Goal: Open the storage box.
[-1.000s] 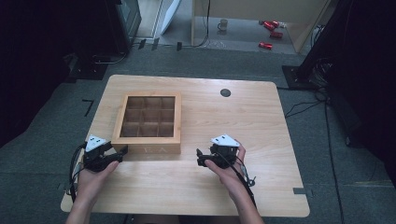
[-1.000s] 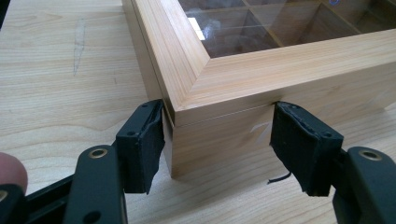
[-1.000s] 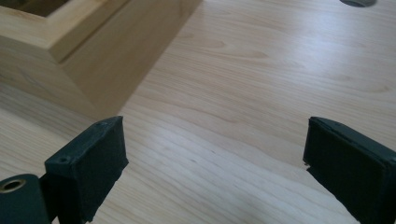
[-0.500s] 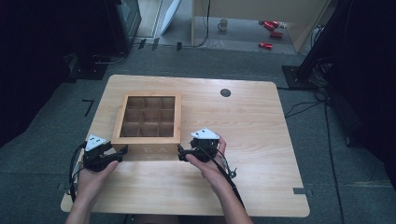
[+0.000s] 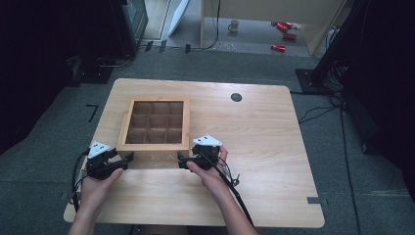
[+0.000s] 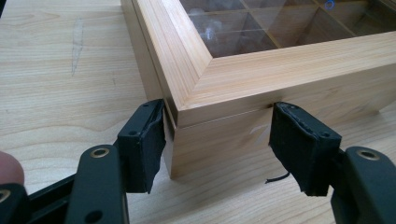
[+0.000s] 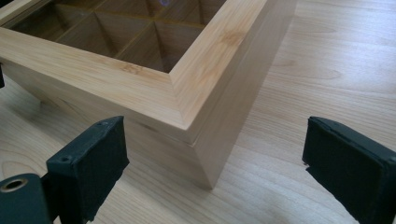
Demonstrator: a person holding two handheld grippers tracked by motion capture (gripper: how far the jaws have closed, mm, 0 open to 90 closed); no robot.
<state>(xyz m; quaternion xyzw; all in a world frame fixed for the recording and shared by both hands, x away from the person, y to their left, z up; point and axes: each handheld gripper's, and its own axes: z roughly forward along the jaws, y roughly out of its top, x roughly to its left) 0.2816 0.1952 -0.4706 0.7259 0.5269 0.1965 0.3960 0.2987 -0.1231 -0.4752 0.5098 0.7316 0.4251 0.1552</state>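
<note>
Left gripper view: the left claw [image 6: 217, 144] is closed on the near left corner of the wooden box [image 6: 261, 88], its two black, rubbery pads [image 6: 142, 144] pressed against the pale side walls just under the seam of the lid. The pads are blocky and a little frayed at the edges, and a short dark thread hangs from the right one. The lid is a mitred frame of light, straight-grained wood around a clear pane that catches reflections.

In the right gripper view, the right claw [image 7: 215, 168] stands wide, its jaws well apart on either side of the box's near right corner [image 7: 201, 154], and neither square black pad touches the wood.

In the high view, the box [image 5: 154, 125] is square and flat. It sits on the left half of the tabletop [image 5: 274, 147], closer to the near edge than to the far one. Thin wooden slats divide its inside into a grid of nine compartments, and I cannot tell whether anything lies in them. The left claw [image 5: 128, 157] and the right claw [image 5: 180, 160] flank the box's near side. The tabletop is light, smooth wood grain with rounded corners and a dark round cap [image 5: 236, 97] near its far edge.
</note>
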